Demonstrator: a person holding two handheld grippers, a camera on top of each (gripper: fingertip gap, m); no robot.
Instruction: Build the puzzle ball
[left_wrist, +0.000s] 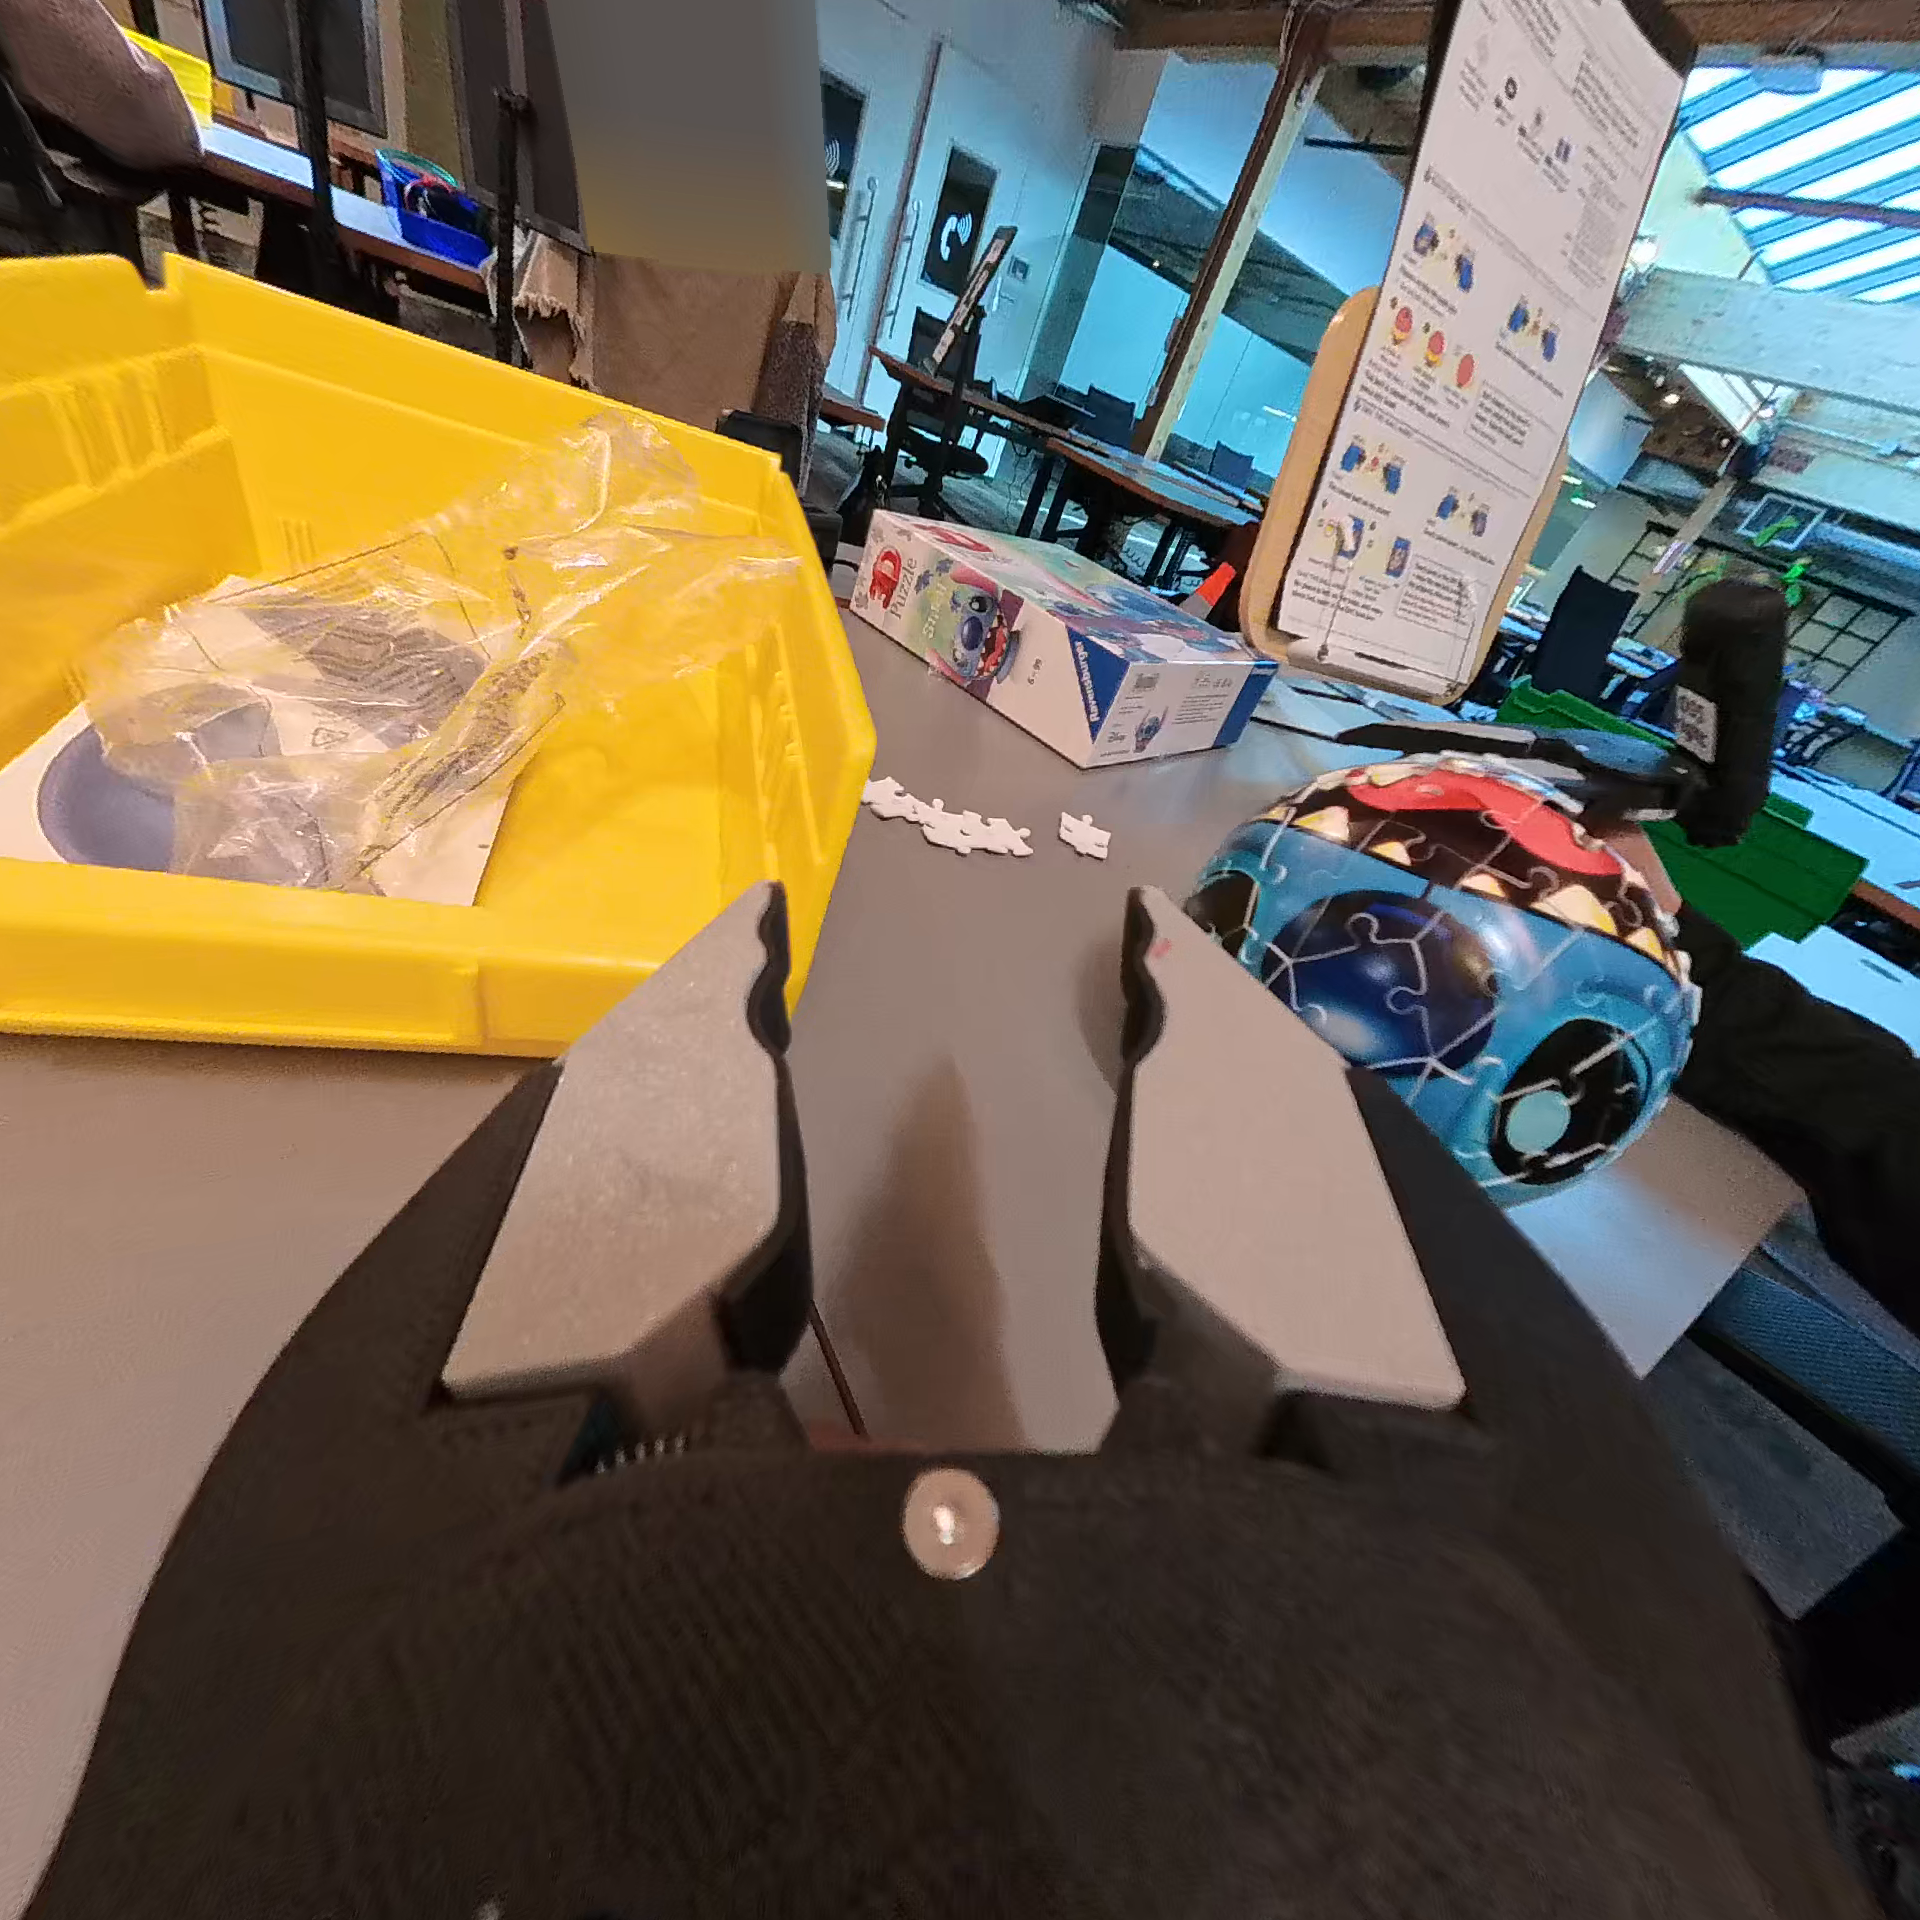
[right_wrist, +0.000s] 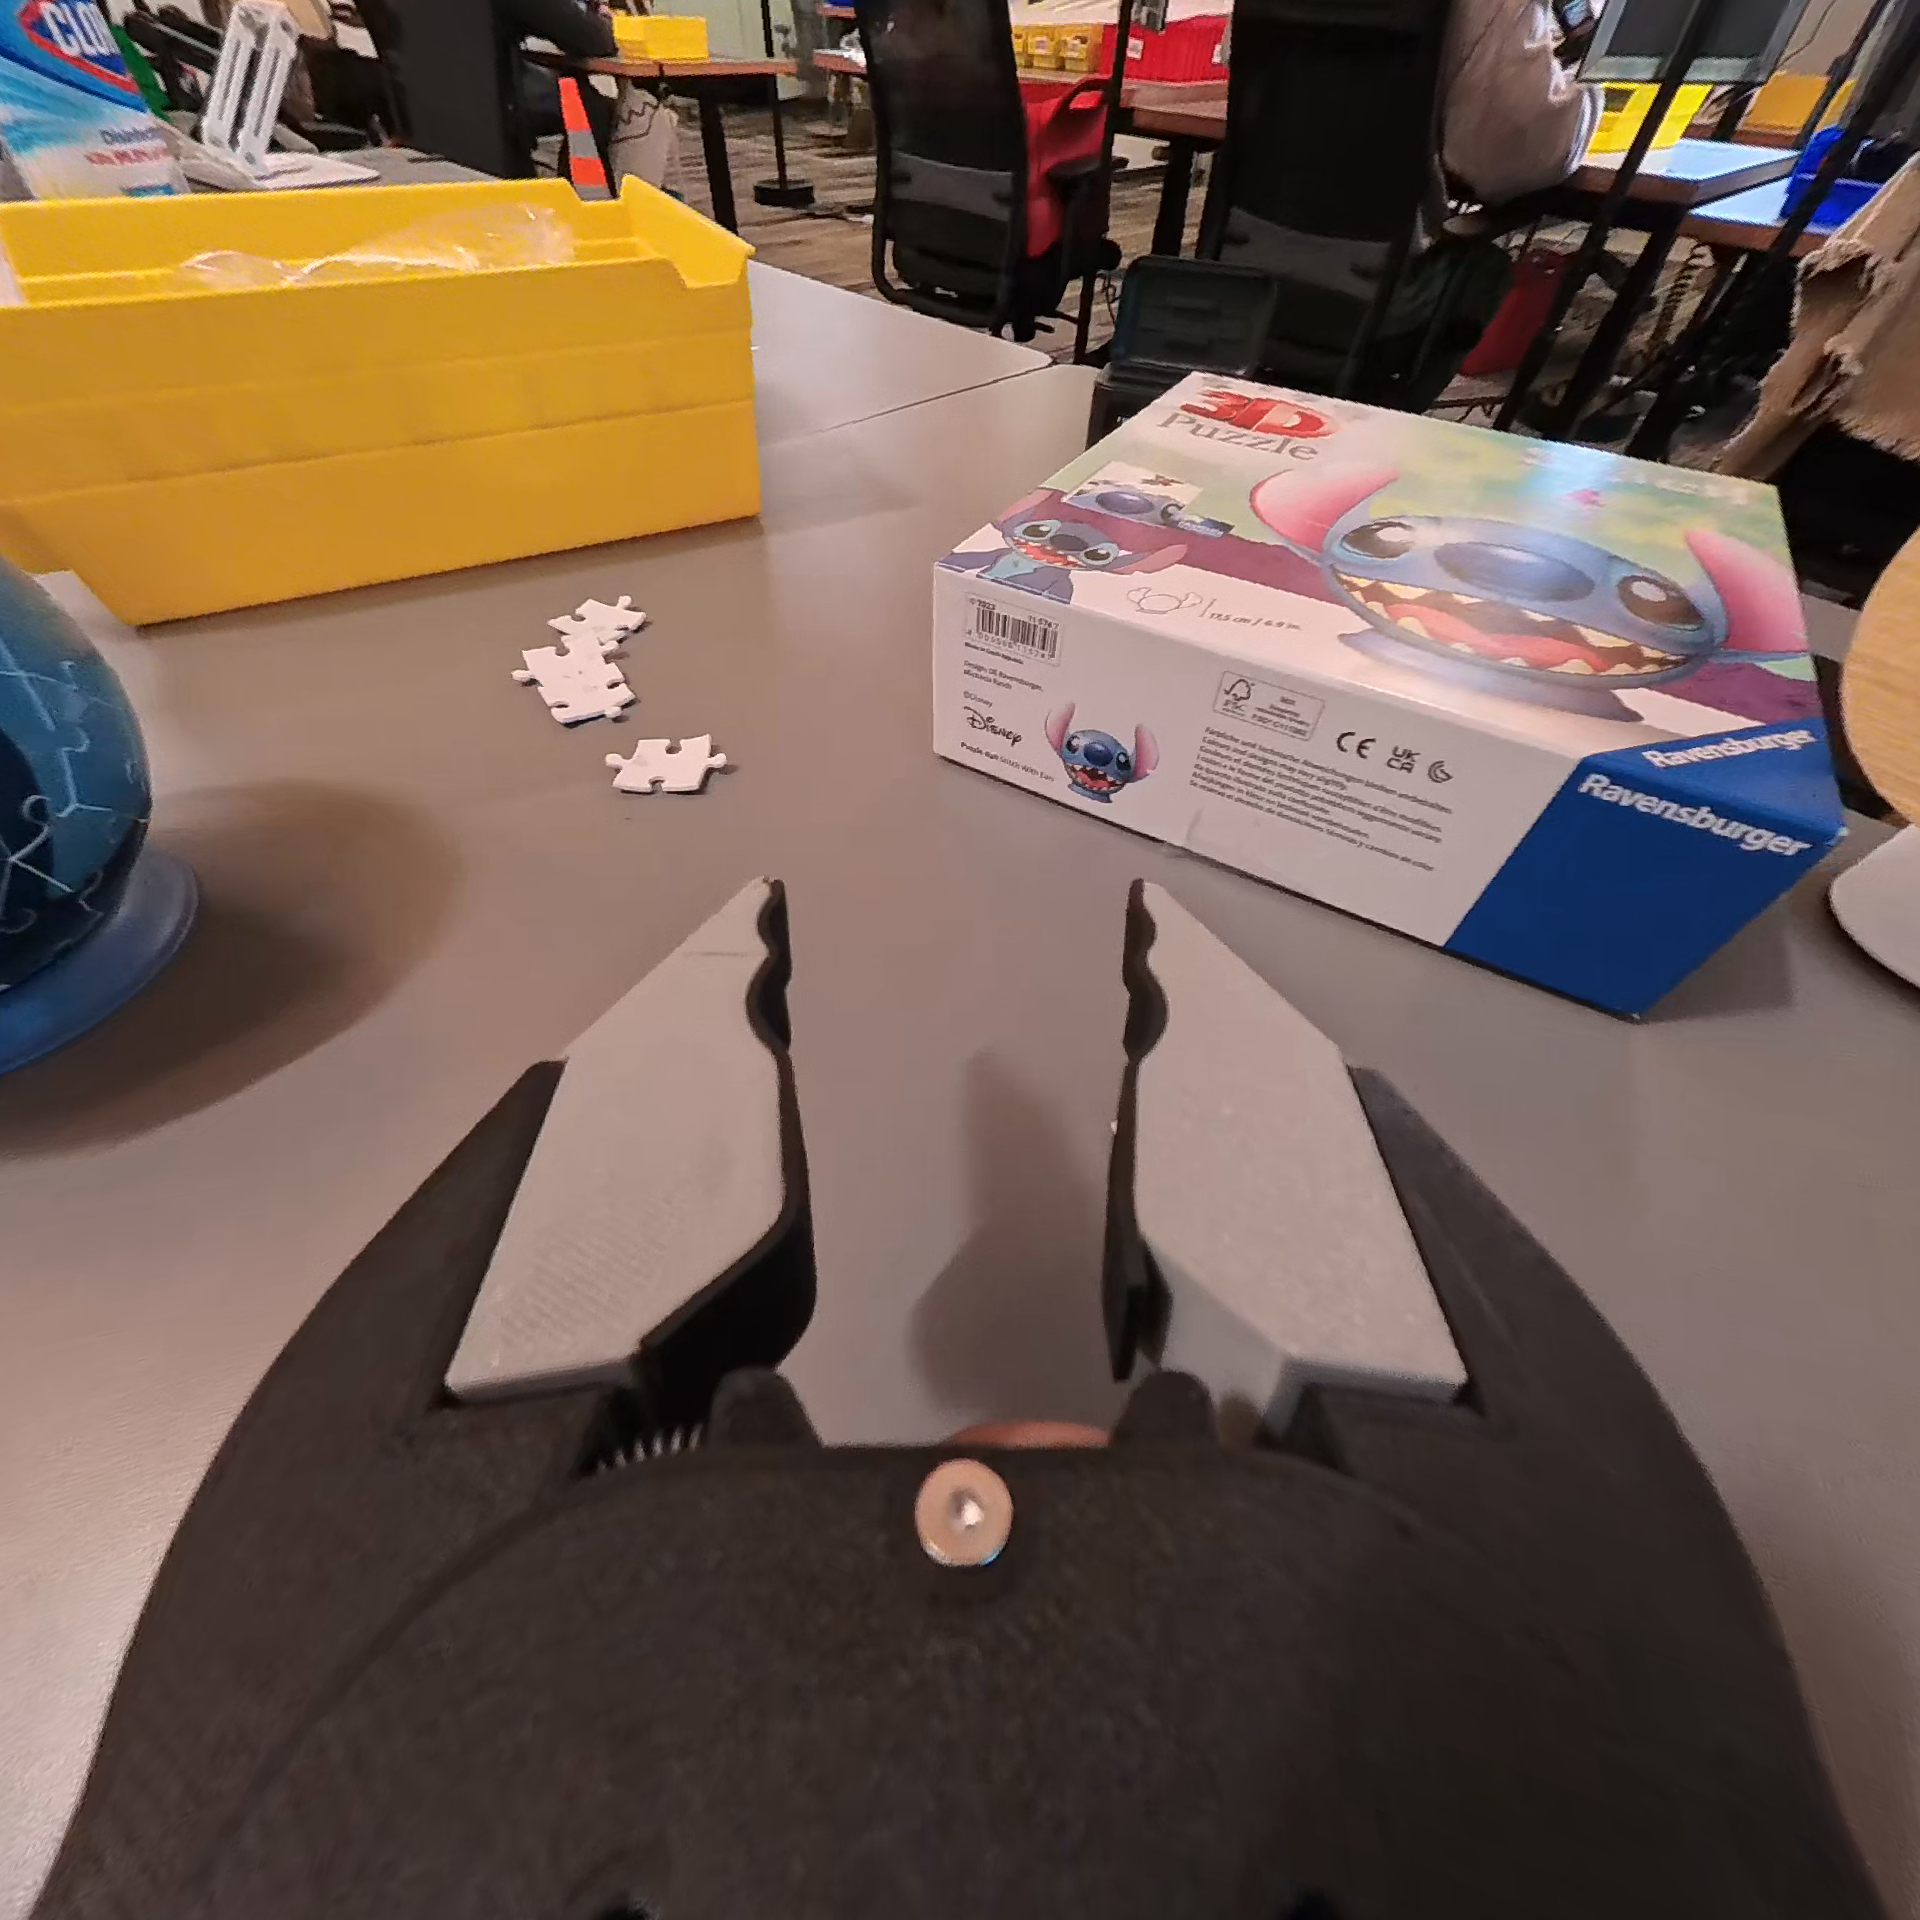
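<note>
Fingers of the left gripper (left_wrist: 951, 925) stand apart over bare grey table (left_wrist: 260, 1195), gripping nothing; a glossy yellow plastic bin (left_wrist: 582, 966) sits at 10 o'clock, flat white puzzle pieces (left_wrist: 966, 826) at 12, the rounded blue puzzle ball (left_wrist: 1455, 987) at 2. The right gripper (right_wrist: 951, 925) gapes empty too: ball (right_wrist: 62, 790) at 9 o'clock, pieces (right_wrist: 592, 675) at 11, cardboard puzzle box (right_wrist: 1403, 686) at 1.

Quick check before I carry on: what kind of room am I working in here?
Probably a shared open-plan workshop or lab, not a home: rows of desks and office chairs behind the grey table, more yellow bins on far desks, and an instruction sheet propped upright.
</note>
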